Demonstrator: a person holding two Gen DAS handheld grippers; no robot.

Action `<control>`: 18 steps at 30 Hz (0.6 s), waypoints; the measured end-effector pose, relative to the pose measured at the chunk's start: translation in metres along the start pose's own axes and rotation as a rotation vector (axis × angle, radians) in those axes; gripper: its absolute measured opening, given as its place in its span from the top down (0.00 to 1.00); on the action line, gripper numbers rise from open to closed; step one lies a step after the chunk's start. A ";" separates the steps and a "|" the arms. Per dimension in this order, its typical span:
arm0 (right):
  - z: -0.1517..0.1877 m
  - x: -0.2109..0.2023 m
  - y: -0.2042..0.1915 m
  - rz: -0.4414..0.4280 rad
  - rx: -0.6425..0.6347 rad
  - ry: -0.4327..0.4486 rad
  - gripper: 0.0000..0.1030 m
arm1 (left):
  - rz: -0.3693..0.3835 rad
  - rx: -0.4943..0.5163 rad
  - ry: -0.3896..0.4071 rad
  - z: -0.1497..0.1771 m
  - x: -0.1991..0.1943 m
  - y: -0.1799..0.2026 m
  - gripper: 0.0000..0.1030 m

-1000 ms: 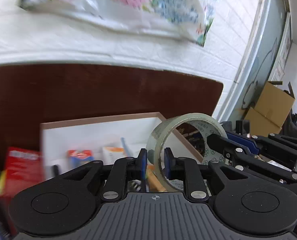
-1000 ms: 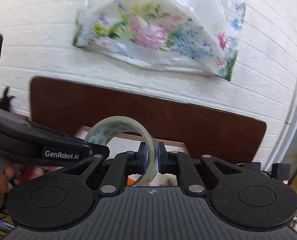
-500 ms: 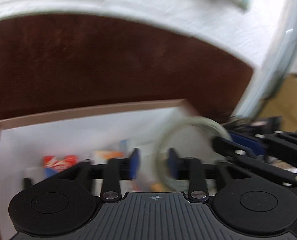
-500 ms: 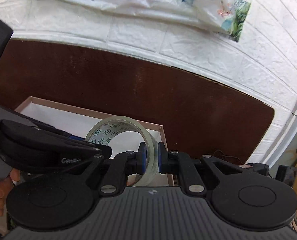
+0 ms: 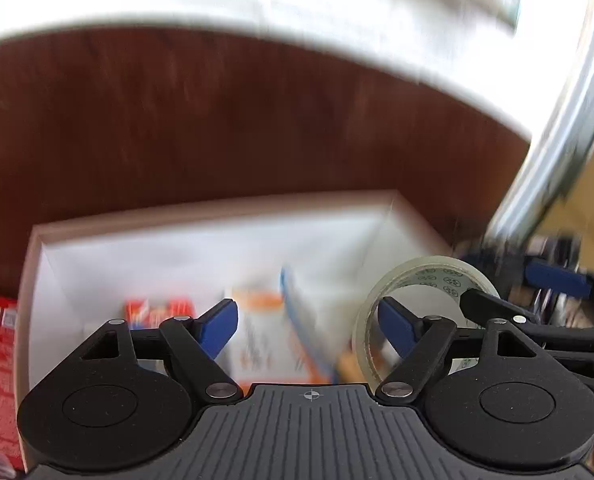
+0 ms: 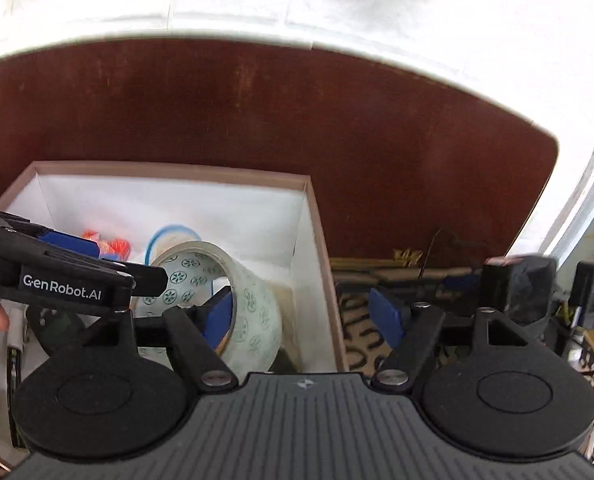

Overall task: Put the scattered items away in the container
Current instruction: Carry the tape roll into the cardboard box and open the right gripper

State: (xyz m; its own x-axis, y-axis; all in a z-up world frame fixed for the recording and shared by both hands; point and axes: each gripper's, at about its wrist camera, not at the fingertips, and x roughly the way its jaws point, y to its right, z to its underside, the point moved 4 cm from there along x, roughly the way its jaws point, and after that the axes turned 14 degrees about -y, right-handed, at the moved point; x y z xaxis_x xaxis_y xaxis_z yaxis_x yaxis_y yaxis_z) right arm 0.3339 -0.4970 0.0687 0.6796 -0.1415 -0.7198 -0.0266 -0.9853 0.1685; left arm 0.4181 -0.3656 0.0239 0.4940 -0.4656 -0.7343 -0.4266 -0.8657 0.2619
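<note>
Both hand-held grippers are gaping wide: the left hand-held gripper (image 5: 308,322) and the right hand-held gripper (image 6: 301,312) are flanking the tape roll (image 6: 253,312) over the white box (image 6: 321,240) on the tabletop (image 6: 257,112).

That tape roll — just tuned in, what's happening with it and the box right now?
Both grippers are open over the white box. The clear tape roll sits inside the box near its right wall, with one finger of the right gripper reaching into its hole but not clamping it. The left gripper is spread wide too, one finger inside the roll. Other small packets already lie in the box. The roll looks released.
</note>
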 end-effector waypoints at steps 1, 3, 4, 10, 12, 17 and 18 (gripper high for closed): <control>-0.001 -0.007 0.001 0.007 0.011 0.047 0.26 | -0.034 0.015 0.035 -0.002 -0.002 0.001 0.13; -0.005 -0.014 0.001 0.023 -0.002 0.087 0.26 | -0.122 0.107 -0.035 -0.004 0.007 0.005 0.06; -0.008 -0.009 -0.002 0.018 -0.039 0.030 0.28 | -0.127 0.140 -0.085 -0.004 0.012 0.005 0.06; -0.001 0.009 0.021 -0.154 0.103 -0.101 0.16 | 0.033 -0.129 -0.148 -0.008 0.018 -0.042 0.07; 0.005 0.012 0.041 -0.243 0.257 -0.115 0.16 | 0.021 -0.150 -0.113 -0.008 0.014 -0.046 0.07; 0.000 0.007 0.037 -0.199 0.187 -0.069 0.16 | 0.016 -0.004 -0.108 -0.003 0.015 -0.016 0.06; -0.001 0.005 0.032 -0.202 0.170 -0.063 0.16 | 0.021 0.017 -0.114 -0.002 0.015 -0.010 0.06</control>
State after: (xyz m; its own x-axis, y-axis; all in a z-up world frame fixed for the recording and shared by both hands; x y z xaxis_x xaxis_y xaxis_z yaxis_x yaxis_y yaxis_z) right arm 0.3366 -0.5296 0.0714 0.6370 0.0593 -0.7686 -0.0210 -0.9953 -0.0943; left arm 0.4310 -0.3636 0.0116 0.3964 -0.4586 -0.7953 -0.4491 -0.8524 0.2677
